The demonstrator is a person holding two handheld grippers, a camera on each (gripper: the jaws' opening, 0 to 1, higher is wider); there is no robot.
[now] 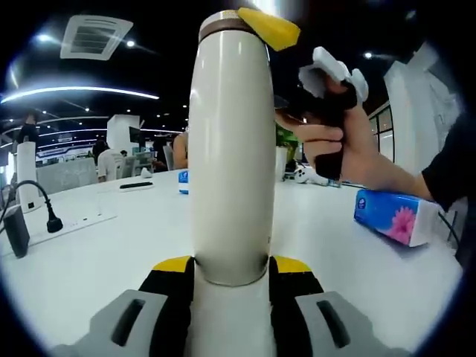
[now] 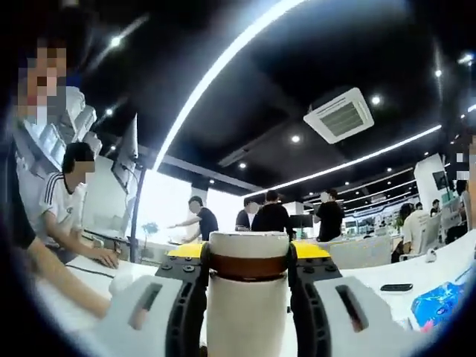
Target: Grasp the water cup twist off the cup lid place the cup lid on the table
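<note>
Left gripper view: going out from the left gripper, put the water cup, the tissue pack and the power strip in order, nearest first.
1. Water cup: upright between the left gripper jaws.
2. Tissue pack: on the table, right side.
3. Power strip: far left; not clearly farther than the tissue pack.

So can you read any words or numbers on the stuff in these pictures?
No text here is readable.
The blue tissue pack has a pink flower print, its lettering too blurred.
The cream water cup looks plain, with no label in sight.
The blue packet is too blurred to read.
</note>
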